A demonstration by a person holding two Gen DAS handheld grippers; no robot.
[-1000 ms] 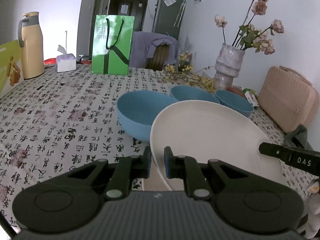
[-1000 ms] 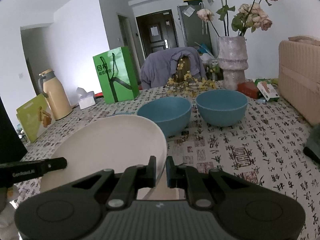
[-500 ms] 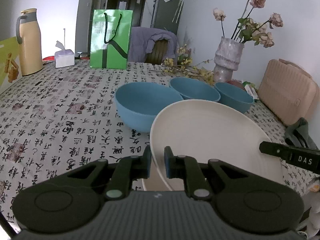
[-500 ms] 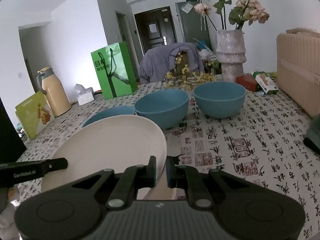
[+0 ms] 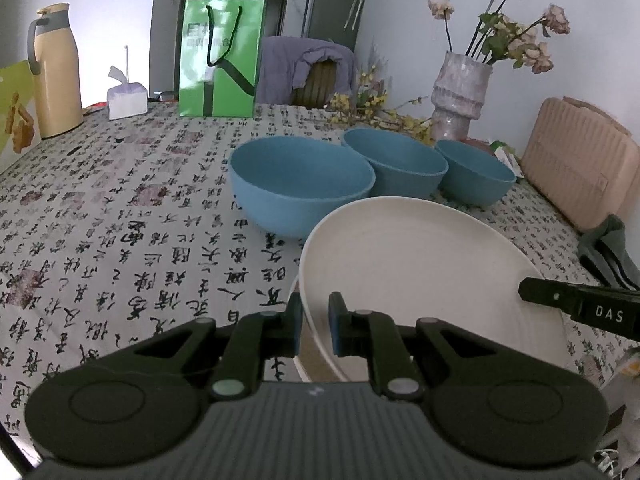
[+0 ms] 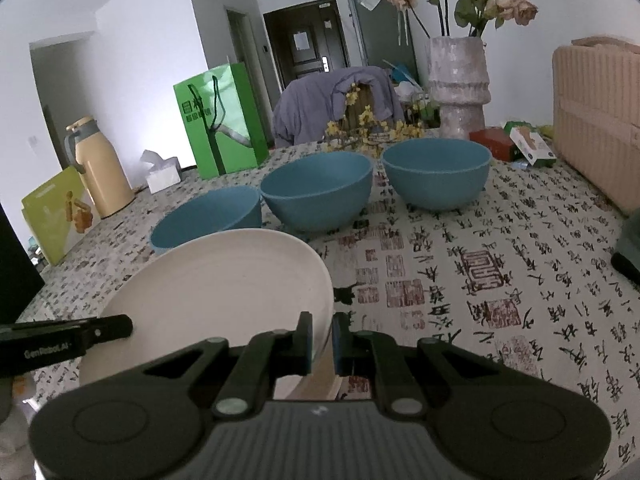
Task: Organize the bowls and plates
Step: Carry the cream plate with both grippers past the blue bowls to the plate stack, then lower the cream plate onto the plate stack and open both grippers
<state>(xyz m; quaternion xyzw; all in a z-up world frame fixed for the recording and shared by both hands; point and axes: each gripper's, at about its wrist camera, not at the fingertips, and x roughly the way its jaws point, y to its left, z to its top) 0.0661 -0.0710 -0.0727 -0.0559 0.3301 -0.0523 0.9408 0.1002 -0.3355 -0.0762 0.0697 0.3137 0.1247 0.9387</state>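
- Left claw (image 5: 314, 322) clamped on white plate (image 5: 416, 276), near-left rim.
- Right claw (image 6: 322, 338) pinching its opposite rim.
- Plate tilted, above tabletop (image 5: 120, 216).
- Three blue bowls (image 6: 316, 188) in a row just beyond.

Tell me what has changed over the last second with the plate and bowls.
The round white plate, clamped at opposite rims by the left gripper and right gripper, has been carried lower and slightly back from the three blue bowls. Both jaws stay shut on it. The bowls keep their row on the patterned tablecloth.
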